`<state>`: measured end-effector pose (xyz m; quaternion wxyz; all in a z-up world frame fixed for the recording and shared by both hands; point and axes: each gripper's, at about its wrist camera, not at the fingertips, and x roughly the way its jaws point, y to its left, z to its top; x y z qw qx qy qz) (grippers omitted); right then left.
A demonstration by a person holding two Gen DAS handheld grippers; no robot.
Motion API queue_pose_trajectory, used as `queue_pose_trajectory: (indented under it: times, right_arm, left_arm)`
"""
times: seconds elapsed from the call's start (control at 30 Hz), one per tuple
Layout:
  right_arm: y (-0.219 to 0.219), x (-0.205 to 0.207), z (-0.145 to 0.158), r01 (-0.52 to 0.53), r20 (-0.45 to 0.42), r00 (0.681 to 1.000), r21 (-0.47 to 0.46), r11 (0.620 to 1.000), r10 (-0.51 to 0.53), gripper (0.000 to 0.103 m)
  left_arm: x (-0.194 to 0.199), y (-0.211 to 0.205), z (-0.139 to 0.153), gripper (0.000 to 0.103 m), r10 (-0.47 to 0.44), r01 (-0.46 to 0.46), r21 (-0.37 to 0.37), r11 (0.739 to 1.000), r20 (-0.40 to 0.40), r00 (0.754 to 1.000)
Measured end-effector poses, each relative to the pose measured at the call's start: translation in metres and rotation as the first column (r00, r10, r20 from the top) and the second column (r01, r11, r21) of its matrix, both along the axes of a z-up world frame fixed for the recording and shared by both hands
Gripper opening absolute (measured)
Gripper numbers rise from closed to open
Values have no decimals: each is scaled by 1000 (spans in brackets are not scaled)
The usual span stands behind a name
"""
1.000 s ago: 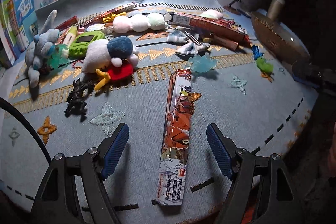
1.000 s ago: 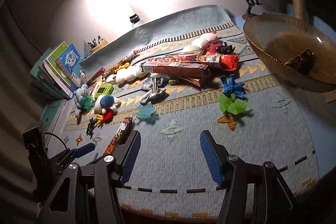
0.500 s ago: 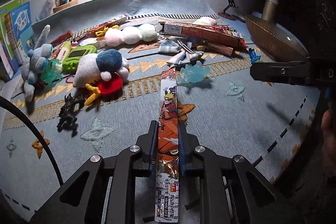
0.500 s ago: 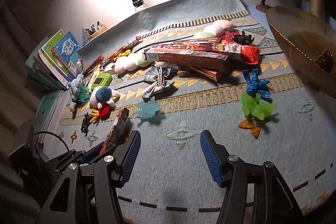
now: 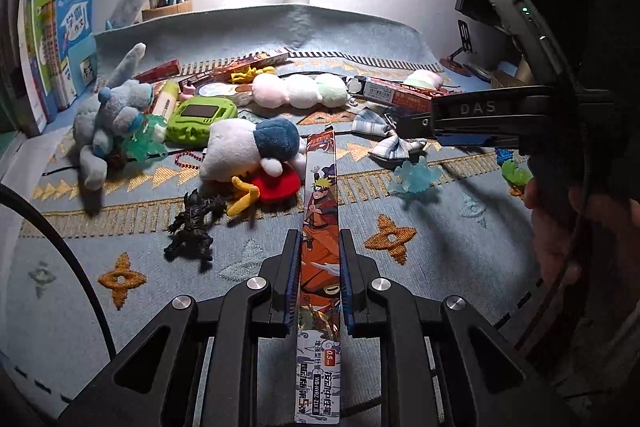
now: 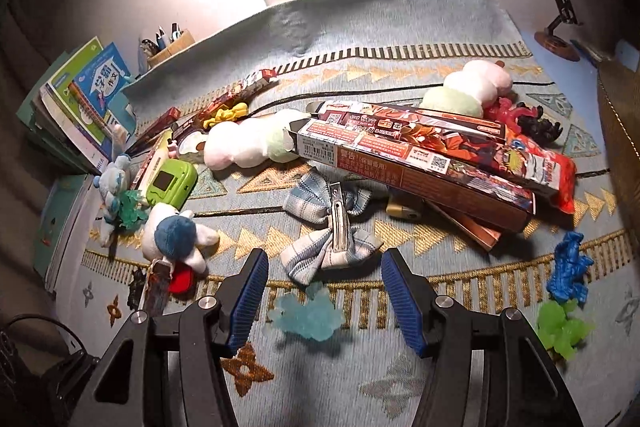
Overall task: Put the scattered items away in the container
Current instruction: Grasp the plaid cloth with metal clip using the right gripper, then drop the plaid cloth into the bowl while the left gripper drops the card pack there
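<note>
Clamping a long orange box (image 5: 320, 227) at lower centre, the left gripper (image 5: 319, 277) holds tight; the right gripper (image 6: 323, 297) hangs half open and empty above a pale blue toy (image 6: 306, 315).

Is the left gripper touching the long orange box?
Touching. The left wrist view shows the left gripper shut on the long orange box, a blue pad pressed flat against each long side, no gap.

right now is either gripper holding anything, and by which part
The left gripper clamps the long anime-print box across its lower-middle sides. The right gripper is open and holds nothing.
</note>
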<state>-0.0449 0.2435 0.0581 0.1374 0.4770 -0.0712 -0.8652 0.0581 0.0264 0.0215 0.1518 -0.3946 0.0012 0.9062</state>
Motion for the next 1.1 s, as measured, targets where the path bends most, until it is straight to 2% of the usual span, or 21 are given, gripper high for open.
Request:
queue_pose_trajectory:
  times: [0.13,0.2,0.3,0.4,0.43,0.57,0.8,0.97,1.1]
  right_arm:
    - [-13,-17,-12,7,23,1000,56,998,-9,54]
    - [-18,-22,-19,10,22,1000,82,997,-12,48]
    - [-27,-21,-21,6,-23,1000,137,991,-3,44]
    - [-36,-20,-22,-25,-56,998,176,984,35,29]
    - [-39,-20,-22,-36,-64,997,179,983,48,17]
    - [-35,-16,-15,-52,-77,995,100,994,60,12]
    - [-10,15,28,-43,-158,987,-56,998,33,12]
    - [32,47,58,14,-203,978,-148,989,-44,12]
    - [86,74,85,114,-258,952,-196,974,-163,12]
  left_arm:
    - [-2,-3,0,15,-1,2,6,1000,-6,1000]
    - [-3,-3,-1,15,1,0,9,1000,-6,1000]
    - [-4,-3,-1,15,2,-2,13,1000,-3,1000]
    - [-6,-2,-3,15,1,-1,21,1000,5,1000]
    - [-6,-3,-3,15,2,-2,24,1000,8,1000]
    - [-4,-2,0,15,6,-7,22,1000,3,1000]
    - [4,0,25,15,8,-6,35,999,-50,999]
    - [9,19,52,15,-33,38,49,998,-102,994]
    - [6,48,80,15,-96,106,67,992,-141,985]
